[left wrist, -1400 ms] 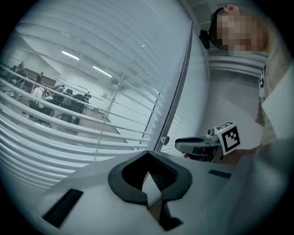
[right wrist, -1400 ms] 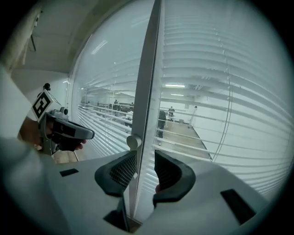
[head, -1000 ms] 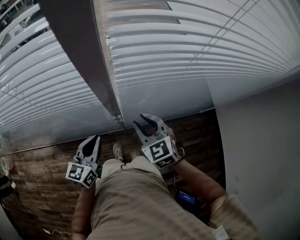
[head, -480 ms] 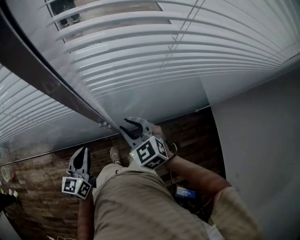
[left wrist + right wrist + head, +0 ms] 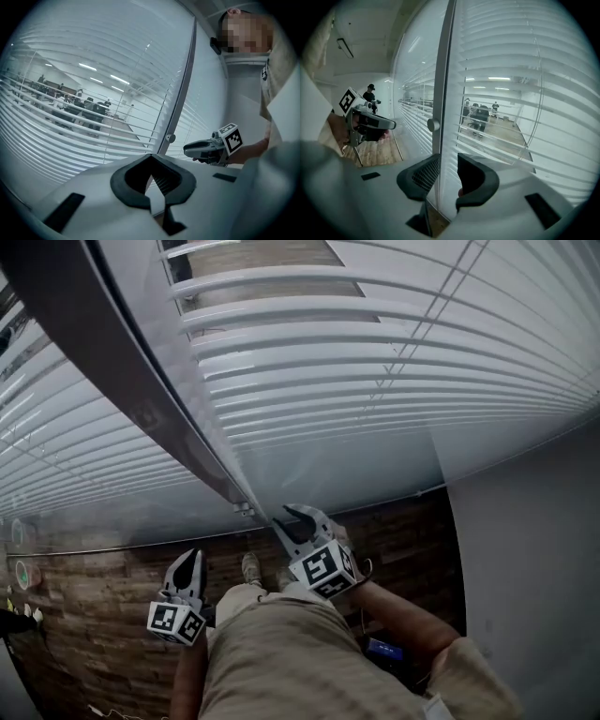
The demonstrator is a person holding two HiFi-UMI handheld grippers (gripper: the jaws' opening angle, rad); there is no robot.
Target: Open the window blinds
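White slatted blinds hang behind glass on both sides of a dark frame post. A small round knob sits low on that post, also visible as knob and knob. My right gripper is just right of the knob, its jaws apart. In the right gripper view, the right gripper shows the post's edge through its gap, with nothing pressed between the pads. My left gripper hangs lower and to the left, away from the post. In its own view the left gripper has its tips together and holds nothing.
A grey wall closes the right side. The floor below the glass is brown wood planks. A small dark device lies by my legs. Desks and people show beyond the glass.
Both grippers sit lower in the head view than before. The head camera has swung, so the post now runs more steeply. The slats look unchanged.
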